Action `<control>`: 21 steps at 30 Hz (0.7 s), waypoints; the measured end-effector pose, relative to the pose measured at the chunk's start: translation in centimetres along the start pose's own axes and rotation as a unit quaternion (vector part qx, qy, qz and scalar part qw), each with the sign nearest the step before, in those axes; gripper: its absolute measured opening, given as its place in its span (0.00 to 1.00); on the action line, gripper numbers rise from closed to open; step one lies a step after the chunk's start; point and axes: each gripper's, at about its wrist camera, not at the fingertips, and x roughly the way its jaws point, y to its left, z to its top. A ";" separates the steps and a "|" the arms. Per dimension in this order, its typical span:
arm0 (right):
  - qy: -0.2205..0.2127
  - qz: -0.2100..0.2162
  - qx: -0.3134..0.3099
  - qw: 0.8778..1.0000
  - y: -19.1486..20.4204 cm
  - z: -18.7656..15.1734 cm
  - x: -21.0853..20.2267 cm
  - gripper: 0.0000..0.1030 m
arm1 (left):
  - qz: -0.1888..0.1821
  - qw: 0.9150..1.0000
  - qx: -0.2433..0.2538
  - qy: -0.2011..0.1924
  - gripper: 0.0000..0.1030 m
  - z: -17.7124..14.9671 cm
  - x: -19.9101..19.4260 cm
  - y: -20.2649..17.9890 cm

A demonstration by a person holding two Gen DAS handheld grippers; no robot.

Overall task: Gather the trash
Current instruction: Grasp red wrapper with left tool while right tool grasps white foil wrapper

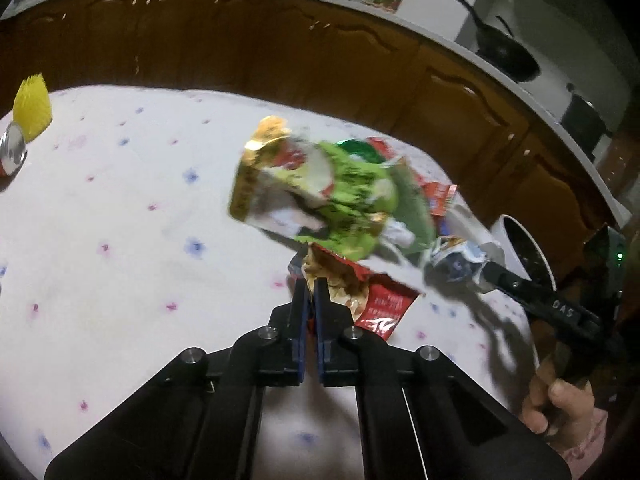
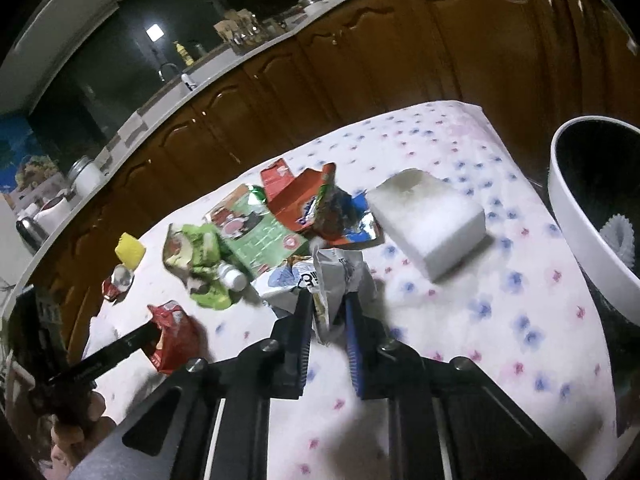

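Observation:
My left gripper (image 1: 310, 286) is shut on a red snack wrapper (image 1: 372, 304), held above the flowered tablecloth; it also shows in the right wrist view (image 2: 172, 334). My right gripper (image 2: 328, 300) is shut on a crumpled white and silver wrapper (image 2: 340, 276), which also shows in the left wrist view (image 1: 456, 262). A green snack bag (image 1: 340, 192) lies crumpled on the table beyond my left gripper, also seen in the right wrist view (image 2: 200, 256). More wrappers, red (image 2: 296, 192) and green (image 2: 256, 232), lie in a pile at mid table.
A white bin with a black liner (image 2: 576, 216) stands at the table's right edge, also in the left wrist view (image 1: 532, 256). A white foam block (image 2: 428, 216) lies near the pile. A yellow sponge (image 1: 32, 108) and a crushed can (image 1: 12, 152) lie far left. Wooden cabinets (image 1: 280, 48) stand behind.

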 end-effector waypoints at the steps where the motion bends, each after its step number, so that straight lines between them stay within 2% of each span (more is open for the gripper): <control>1: -0.001 0.002 -0.001 1.000 0.0 -0.1 -0.4 0.14 | -0.004 1.000 0.005 -0.003 0.01 0.0 -0.3 -0.6; 10: -0.035 -0.006 0.002 0.999 -1.3 -0.7 -6.0 0.14 | -0.048 0.997 0.051 -0.022 0.01 0.6 -1.9 -6.2; 21: -0.078 -0.049 0.035 0.995 -6.3 -0.9 -11.8 0.14 | -0.094 0.989 0.114 -0.015 0.01 0.1 -0.6 -14.2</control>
